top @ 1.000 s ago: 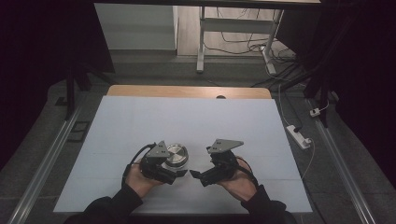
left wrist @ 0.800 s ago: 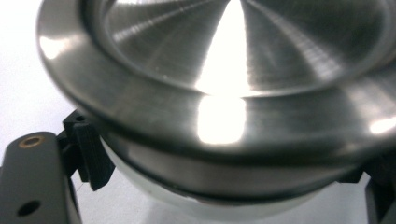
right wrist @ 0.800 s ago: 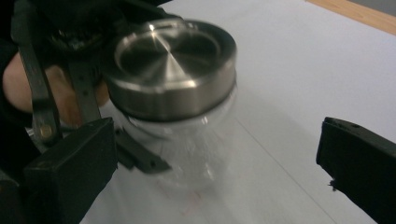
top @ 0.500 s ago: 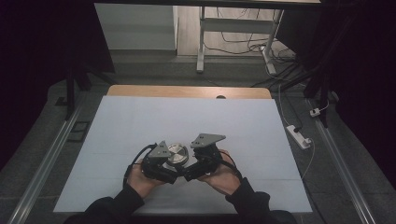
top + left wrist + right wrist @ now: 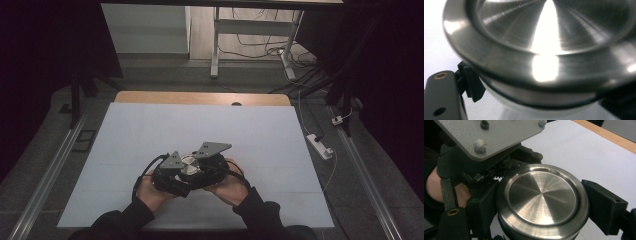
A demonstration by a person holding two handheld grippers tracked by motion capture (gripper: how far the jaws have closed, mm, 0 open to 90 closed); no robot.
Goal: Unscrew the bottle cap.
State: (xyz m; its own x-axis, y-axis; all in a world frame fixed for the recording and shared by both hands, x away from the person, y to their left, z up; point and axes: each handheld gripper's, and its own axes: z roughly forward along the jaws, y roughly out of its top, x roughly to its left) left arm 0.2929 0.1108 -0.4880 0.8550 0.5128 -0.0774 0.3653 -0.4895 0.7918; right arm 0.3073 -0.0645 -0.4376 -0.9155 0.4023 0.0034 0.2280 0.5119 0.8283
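Now both tools point(image 5: 189, 172) clamp the steel container point(image 5: 541, 202), table's near edge point(image 5: 200, 224) close.

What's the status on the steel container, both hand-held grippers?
Left hand-held gripper shut on round brushed-steel lidded container. Right hand-held gripper just closed on its lid. White table mat, nothing in the way.

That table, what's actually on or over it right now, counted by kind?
Hand-held grippers: 2, the left gripper and the right gripper, both clamped on the tin
Round steel tins with a lid: 1, the tin
White table covers: 1, the sheet
Total: 4
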